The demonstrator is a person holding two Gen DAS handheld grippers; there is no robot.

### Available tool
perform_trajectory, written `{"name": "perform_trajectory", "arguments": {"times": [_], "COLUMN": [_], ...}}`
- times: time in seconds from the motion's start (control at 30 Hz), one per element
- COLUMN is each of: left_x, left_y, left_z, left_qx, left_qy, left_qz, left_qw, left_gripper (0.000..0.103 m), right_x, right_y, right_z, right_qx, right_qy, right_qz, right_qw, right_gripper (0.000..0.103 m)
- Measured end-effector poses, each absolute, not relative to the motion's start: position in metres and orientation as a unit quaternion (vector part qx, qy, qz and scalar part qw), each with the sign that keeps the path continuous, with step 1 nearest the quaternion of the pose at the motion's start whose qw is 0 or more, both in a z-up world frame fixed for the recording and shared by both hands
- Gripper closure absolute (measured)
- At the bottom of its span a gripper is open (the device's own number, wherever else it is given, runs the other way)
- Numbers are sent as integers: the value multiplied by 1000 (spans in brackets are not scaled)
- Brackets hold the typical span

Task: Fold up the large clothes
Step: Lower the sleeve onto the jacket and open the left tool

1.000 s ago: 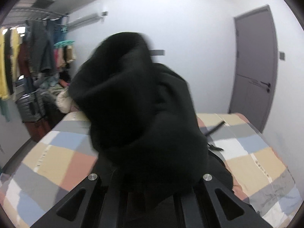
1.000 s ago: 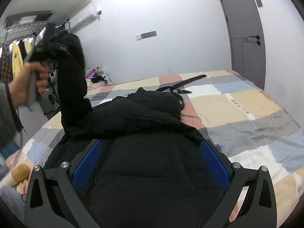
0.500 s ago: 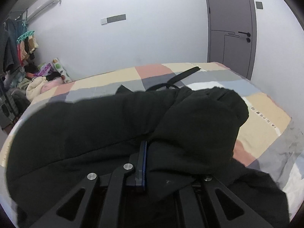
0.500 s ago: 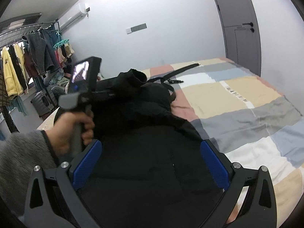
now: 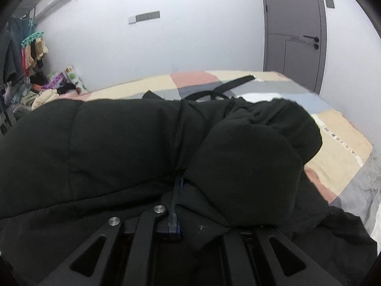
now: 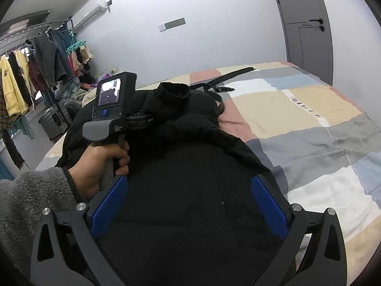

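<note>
left gripper (image 6: 152, 119) down from raised to low over black padded jacket (image 6: 190, 190), clamped black jacket sleeve (image 6: 173, 93) carried across jacket body

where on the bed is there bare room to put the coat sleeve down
The bare quilt lies right of the black coat, from the black strap near the far wall down to the near edge. Everything left of that is crowded: the coat covers the bed's middle and left, with the sleeve pinched in the left gripper on top. The right gripper hangs open over the coat.
</note>
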State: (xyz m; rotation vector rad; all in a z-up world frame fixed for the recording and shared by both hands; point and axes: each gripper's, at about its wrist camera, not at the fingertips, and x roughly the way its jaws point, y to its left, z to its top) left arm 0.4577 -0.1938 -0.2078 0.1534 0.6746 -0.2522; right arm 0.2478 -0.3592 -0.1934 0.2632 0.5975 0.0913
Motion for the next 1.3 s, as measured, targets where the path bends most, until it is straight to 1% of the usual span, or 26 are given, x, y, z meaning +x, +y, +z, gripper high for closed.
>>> {"name": "perform_trajectory", "arguments": {"times": [0.13,0.17,0.23,0.27,0.3,0.33,0.37,0.5,0.63,0.8,0.97,1.13,1.3], "left_x": [443,438,422,416,413,407,397,369,333,281,230,199,178], "left_y": [-192,-191,-186,-185,-185,-184,-180,-164,-138,-119,-97,-65,-33], "left_z": [-189,-183,-168,-162,-157,-152,-144,-121,-87,-49,-19,-5,-8], "left_qx": [76,78,78,80,83,89,95,85,50,40,32,6,-10], "left_qy": [315,310,296,292,290,286,277,270,284,270,253,247,264], "left_qz": [-104,-96,-88,-86,-85,-85,-86,-98,-78,-82,-86,-60,-42], "left_qw": [940,943,948,949,950,950,952,954,954,959,963,967,964], "left_gripper": [95,91,77,59,37,29,26,26,26,26,26,26,26], "right_x": [246,245,243,242,241,240,239,235,226,219,207,193,180], "right_y": [-363,-363,-364,-365,-365,-365,-364,-361,-360,-363,-353,-338,-324], "right_z": [-192,-191,-188,-187,-186,-184,-183,-177,-170,-164,-152,-141,-135], "right_qx": [130,129,128,128,129,129,126,120,121,130,107,77,60], "right_qy": [286,282,275,271,268,264,261,252,243,237,223,213,212], "right_qz": [40,40,38,39,41,41,41,45,51,50,47,51,67], "right_qw": [948,950,952,953,954,955,956,959,961,962,968,973,973], "right_gripper": [0,0,0,0,0,0,0,0,0,0,0,0,0]}}
